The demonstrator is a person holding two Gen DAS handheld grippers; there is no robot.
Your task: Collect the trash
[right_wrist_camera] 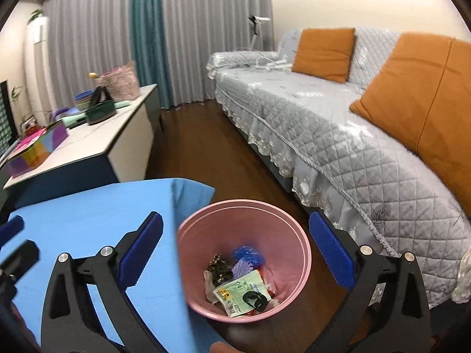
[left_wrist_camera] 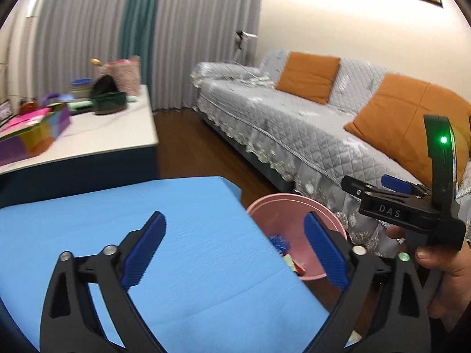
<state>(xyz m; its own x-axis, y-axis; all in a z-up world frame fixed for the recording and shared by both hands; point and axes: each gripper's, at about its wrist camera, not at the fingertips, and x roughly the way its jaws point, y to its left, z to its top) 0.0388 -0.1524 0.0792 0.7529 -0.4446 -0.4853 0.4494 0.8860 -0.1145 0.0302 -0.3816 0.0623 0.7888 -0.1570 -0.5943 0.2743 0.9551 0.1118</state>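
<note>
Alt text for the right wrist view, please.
A round pink plastic bin on the wooden floor holds wrappers and scraps, seen between the right gripper's open, empty jaws. A blue-covered table lies left, a grey quilted sofa right.

The round pink plastic bin [right_wrist_camera: 294, 235] looks smooth and faintly glossy. The blue table cover [left_wrist_camera: 103, 220] is matt, possibly foam. The grey quilted cloth sofa cover [right_wrist_camera: 338, 135] has stitched diamonds; the dark wood floor [right_wrist_camera: 212, 158] shines.
</note>
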